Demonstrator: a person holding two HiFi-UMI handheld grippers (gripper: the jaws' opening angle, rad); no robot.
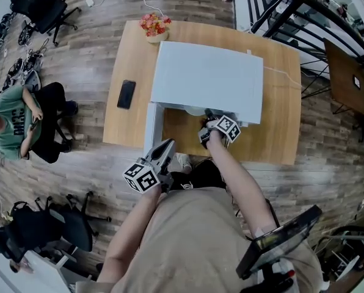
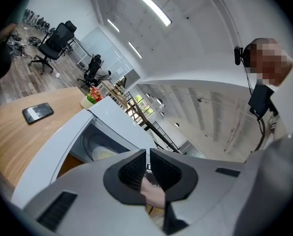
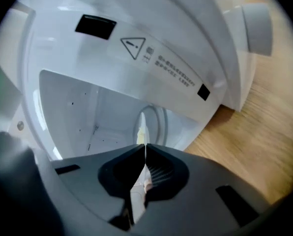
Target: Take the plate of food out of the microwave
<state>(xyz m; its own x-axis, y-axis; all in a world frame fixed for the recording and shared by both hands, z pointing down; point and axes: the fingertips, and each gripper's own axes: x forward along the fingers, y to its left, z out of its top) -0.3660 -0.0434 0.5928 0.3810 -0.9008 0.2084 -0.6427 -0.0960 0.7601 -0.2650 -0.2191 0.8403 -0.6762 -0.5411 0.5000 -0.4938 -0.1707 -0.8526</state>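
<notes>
White round plate of pale yellow food [image 3: 141, 126] is pinched at its near rim by the closed jaws of the right gripper [image 3: 145, 150], inside the white microwave cavity [image 3: 87, 107] just ahead, so it can be drawn out.

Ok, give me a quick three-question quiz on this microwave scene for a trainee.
1. True or false: the microwave door is shut.
2. Which lies on the table beside the microwave? A) phone B) mug C) book
3. Fill in: the right gripper is shut on the rim of the ____.
Key: 1 false, the door stands open. 2 A. 3 plate.
</notes>
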